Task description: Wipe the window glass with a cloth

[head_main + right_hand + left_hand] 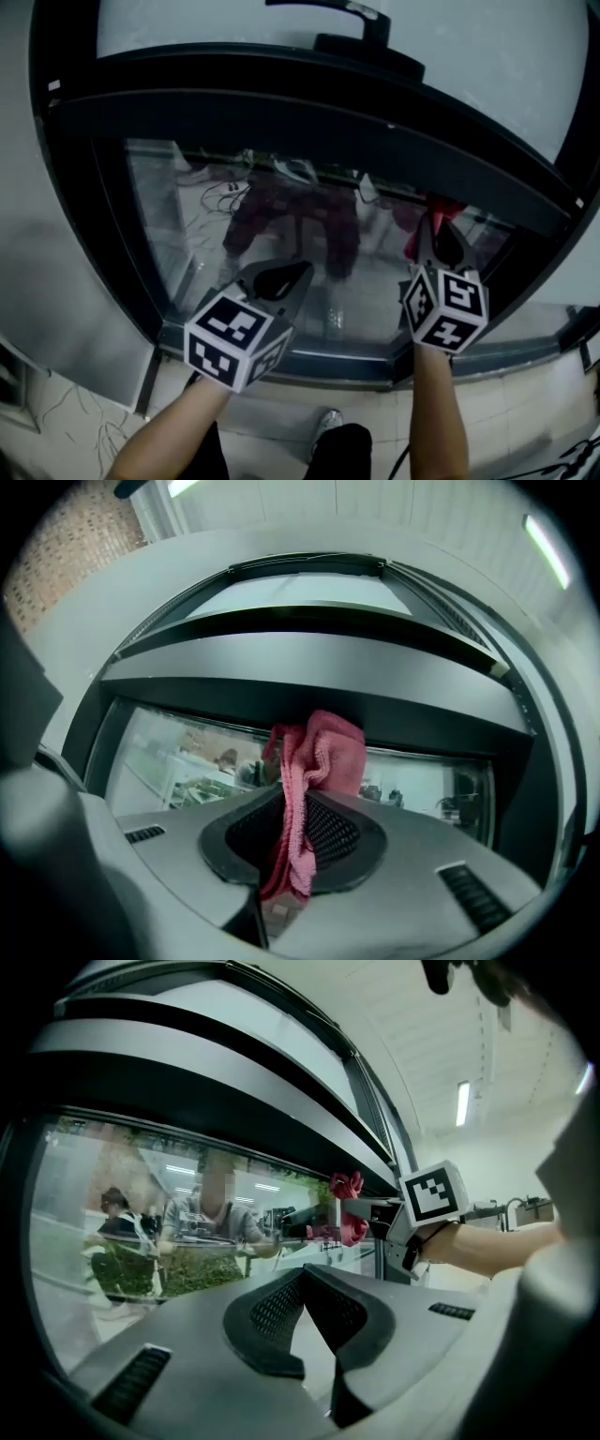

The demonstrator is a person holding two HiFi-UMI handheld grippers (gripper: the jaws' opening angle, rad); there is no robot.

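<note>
Right tongs (pixel 295 829) clamp a pink terry cloth (pixel 321 752) near the right end of the wide, dark-framed window glass (pixel 187 216), which stretches leftward; left tongs (pixel 305 1286) are pressed together, empty.

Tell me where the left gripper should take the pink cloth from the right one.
Grip the bunched upper end of the pink cloth, which stands free past the tips of the right gripper; its jaws are shut on the lower folds. Come from the left, probably, where the left gripper sits, shut and empty, so open it first.
</note>
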